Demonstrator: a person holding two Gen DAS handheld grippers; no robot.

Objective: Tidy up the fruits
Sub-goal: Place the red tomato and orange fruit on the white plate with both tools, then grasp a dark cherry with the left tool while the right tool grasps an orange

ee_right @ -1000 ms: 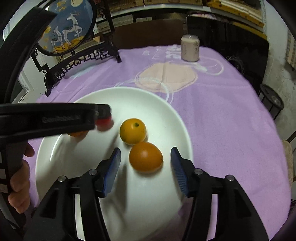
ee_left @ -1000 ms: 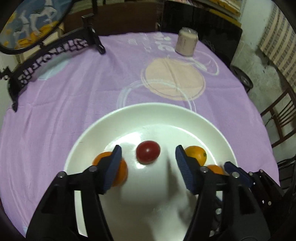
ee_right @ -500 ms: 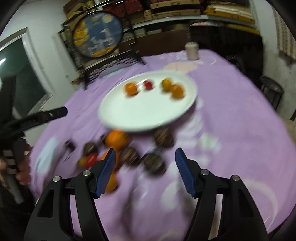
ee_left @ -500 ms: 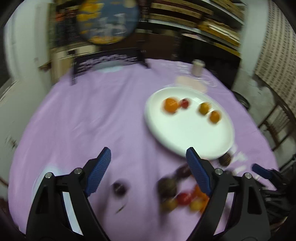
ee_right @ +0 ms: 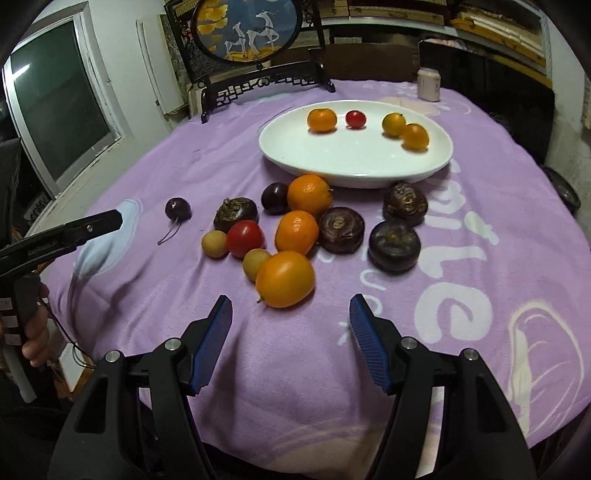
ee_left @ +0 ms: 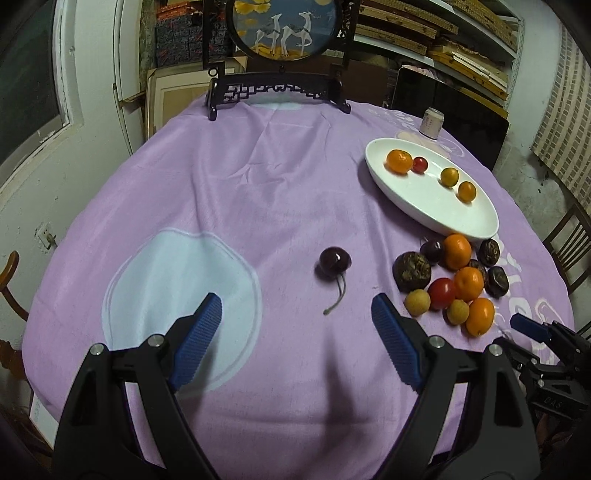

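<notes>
- A white oval plate (ee_right: 354,162) sits toward the far side of a table draped in purple cloth (ee_right: 480,206), serving as the collection dish for a fruit-sorting chore; four small fruits already lie on it in a loose row along its far half: a mandarin (ee_right: 322,119), a red cherry tomato (ee_right: 355,119), and two yellow-orange kumquats (ee_right: 393,124).
- Just in front of the plate's near rim, the unsorted heap (ee_right: 295,229) waits: oranges, a second tomato, pale longans and dark, wrinkled round fruits packed so closely that several touch.
- One dark cherry (ee_left: 334,261), stem trailing toward the camera, lies alone to the left of the plate and well apart from the heap, apparently the easiest single pick.
- The left gripper (ee_left: 295,321) hangs above the cloth on the near side of that cherry, jaws spread wide and empty, seemingly lined up to take it.
- The right gripper (ee_right: 291,321) is likewise released and holds nothing; the nearest orange fruit (ee_right: 285,278) of the heap sits just beyond its blue pads (ee_right: 212,339), not yet between them.
- A pale can (ee_right: 428,85) stands behind the plate, and an ornamental round screen (ee_left: 282,29) on a carved black stand occupies the table's far edge, both clear of the work.
</notes>
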